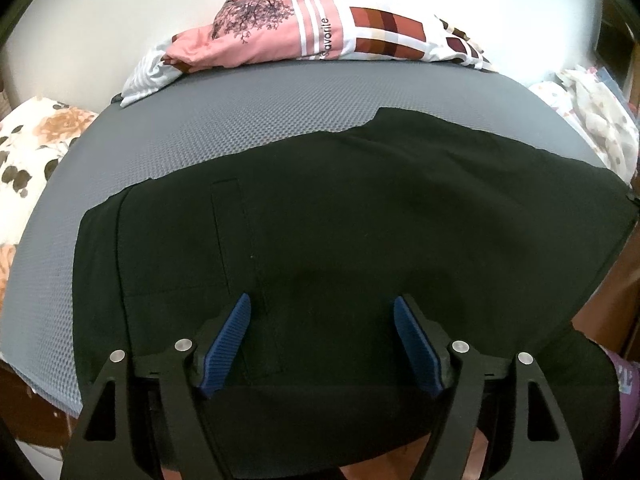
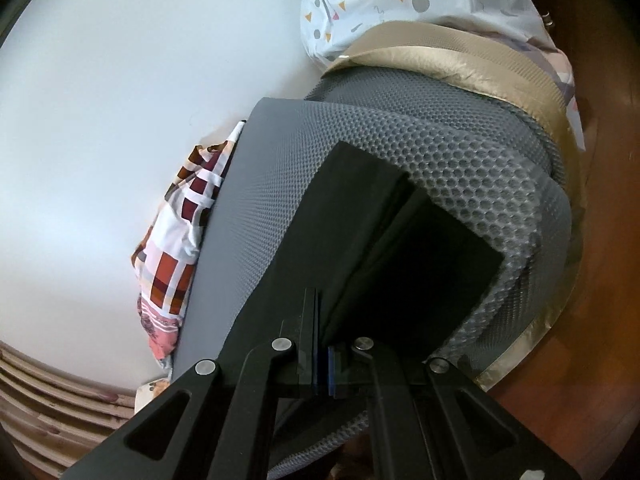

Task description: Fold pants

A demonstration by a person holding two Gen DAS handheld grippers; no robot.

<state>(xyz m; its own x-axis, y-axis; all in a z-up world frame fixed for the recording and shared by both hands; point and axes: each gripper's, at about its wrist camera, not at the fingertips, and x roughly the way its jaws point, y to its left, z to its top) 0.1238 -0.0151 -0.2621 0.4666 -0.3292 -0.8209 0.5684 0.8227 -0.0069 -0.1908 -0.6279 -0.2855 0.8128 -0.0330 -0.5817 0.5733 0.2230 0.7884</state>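
Black pants [image 1: 340,220] spread flat on grey mat [image 1: 200,120] beneath left gripper [image 1: 322,344], jaws spread, empty. Right gripper [image 2: 322,344] pinched hem end. Lengthwise fold judged done; crosswise folds remaining.

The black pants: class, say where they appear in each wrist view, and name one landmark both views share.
Left wrist view: the black pants fill the lower middle, spread flat on the grey mat, beneath the open left gripper.
Right wrist view: the pants run from the centre to the lower middle, ahead of the shut right gripper.
Shared landmark: the checked red-and-white cloth at the mat's far edge.
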